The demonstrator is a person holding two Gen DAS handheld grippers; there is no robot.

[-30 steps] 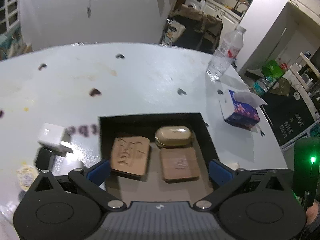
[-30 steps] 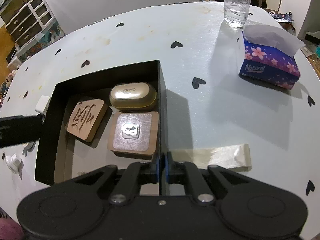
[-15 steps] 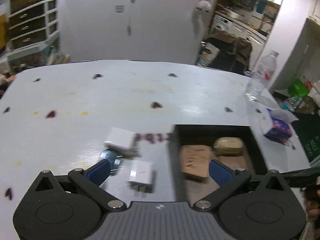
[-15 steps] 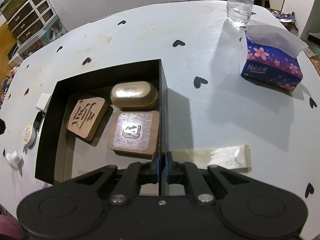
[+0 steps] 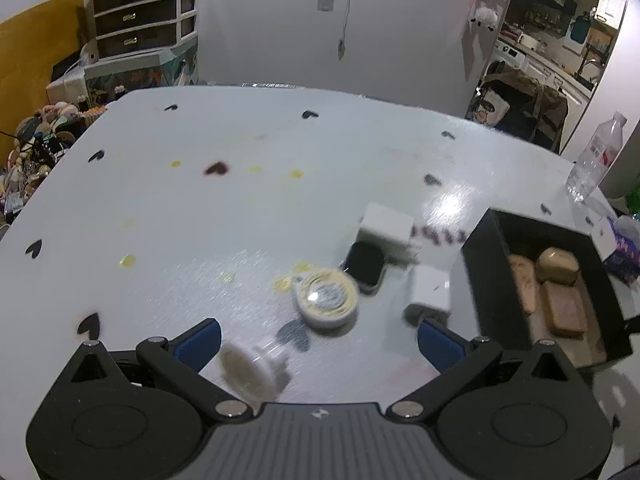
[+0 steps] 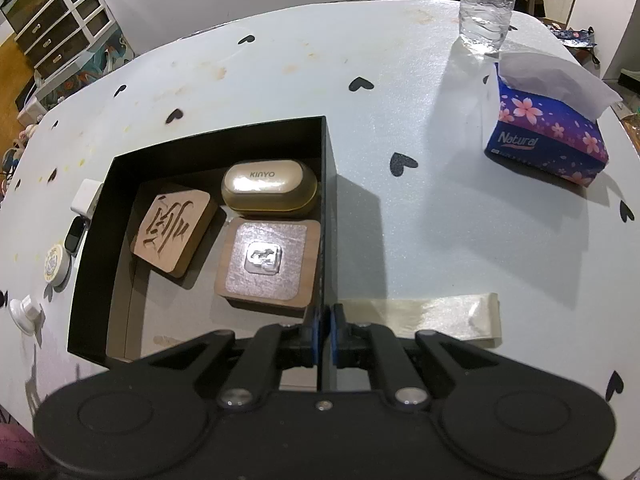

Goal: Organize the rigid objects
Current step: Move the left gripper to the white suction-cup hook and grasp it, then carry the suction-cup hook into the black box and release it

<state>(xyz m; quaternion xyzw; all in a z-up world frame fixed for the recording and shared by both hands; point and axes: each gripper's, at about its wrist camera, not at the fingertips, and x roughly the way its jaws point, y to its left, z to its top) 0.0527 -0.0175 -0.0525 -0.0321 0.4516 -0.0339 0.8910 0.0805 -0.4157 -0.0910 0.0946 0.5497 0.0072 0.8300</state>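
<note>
The right gripper (image 6: 325,330) is clamped on the right wall of the black box (image 6: 329,184), which holds a gold case (image 6: 270,188) and two wooden blocks. The left gripper (image 5: 318,342) is released, jaws wide, above the round tin (image 5: 326,298), white knob (image 5: 252,372), white charger (image 5: 386,228) and dark watch (image 5: 365,266) left of the box.
</note>
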